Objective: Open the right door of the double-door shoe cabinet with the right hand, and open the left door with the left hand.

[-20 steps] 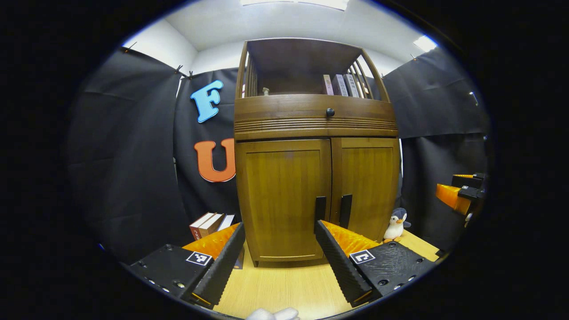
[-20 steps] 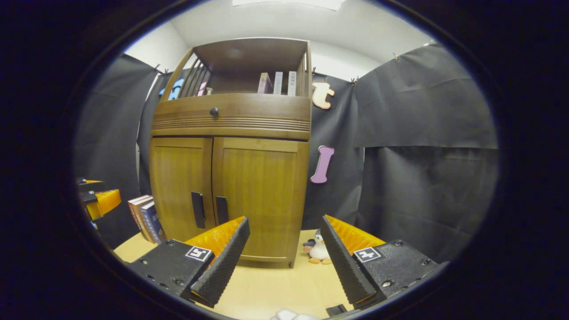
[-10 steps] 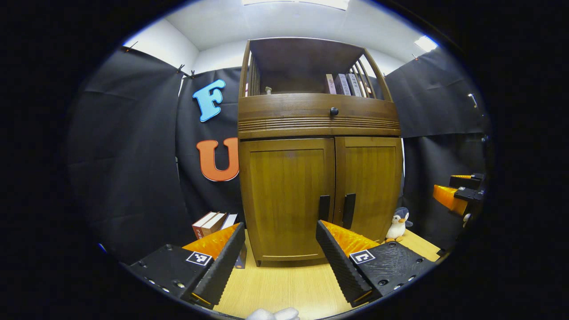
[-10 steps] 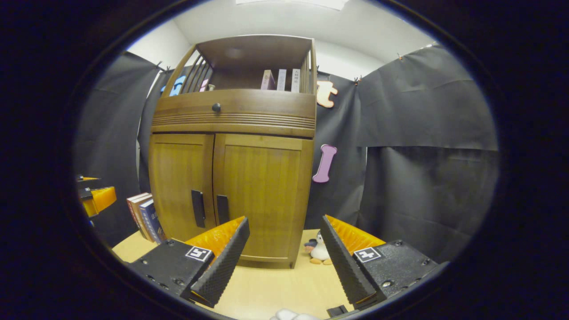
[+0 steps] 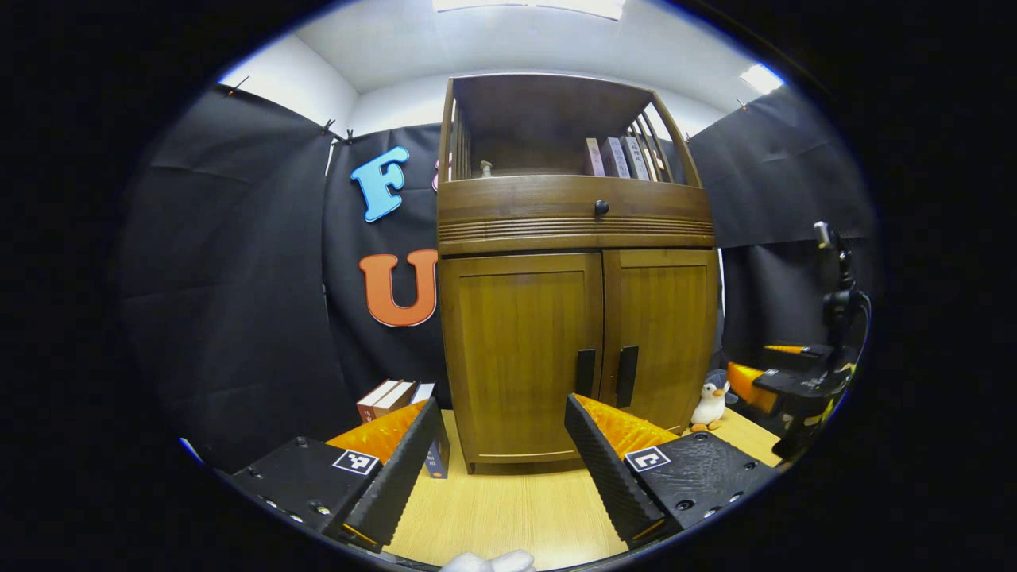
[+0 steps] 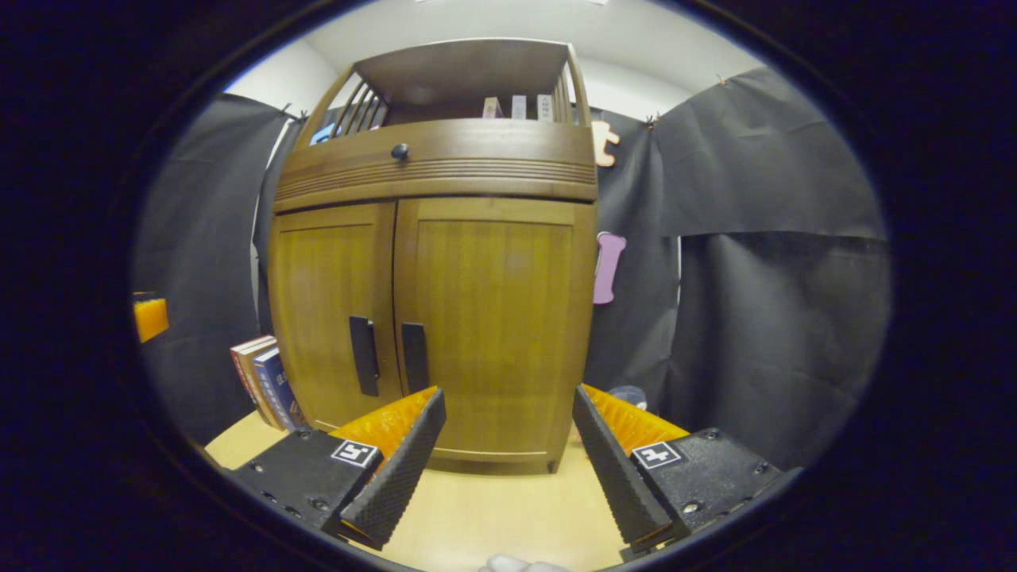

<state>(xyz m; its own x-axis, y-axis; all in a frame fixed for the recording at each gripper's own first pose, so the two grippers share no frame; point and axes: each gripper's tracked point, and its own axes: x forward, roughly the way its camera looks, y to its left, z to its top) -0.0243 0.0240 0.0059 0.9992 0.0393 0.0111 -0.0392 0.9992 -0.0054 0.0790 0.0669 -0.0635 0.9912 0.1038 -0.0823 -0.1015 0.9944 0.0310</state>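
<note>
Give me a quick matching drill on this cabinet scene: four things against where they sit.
Things:
1. toy penguin
2. round black knob
3. leaning books on the tabletop
4. two black vertical door handles

Places:
A. beside the wooden double-door cabinet, on its left-door side
B. where the two closed doors meet
C. on the band above the doors
D. beside the cabinet's right door

Pairs: 1-D, 2-C, 3-A, 4-B

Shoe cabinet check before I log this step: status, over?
Left gripper open, right gripper open, both short of the shoe cabinet. Both doors shut, right door handle untouched. Nothing blocking.
</note>
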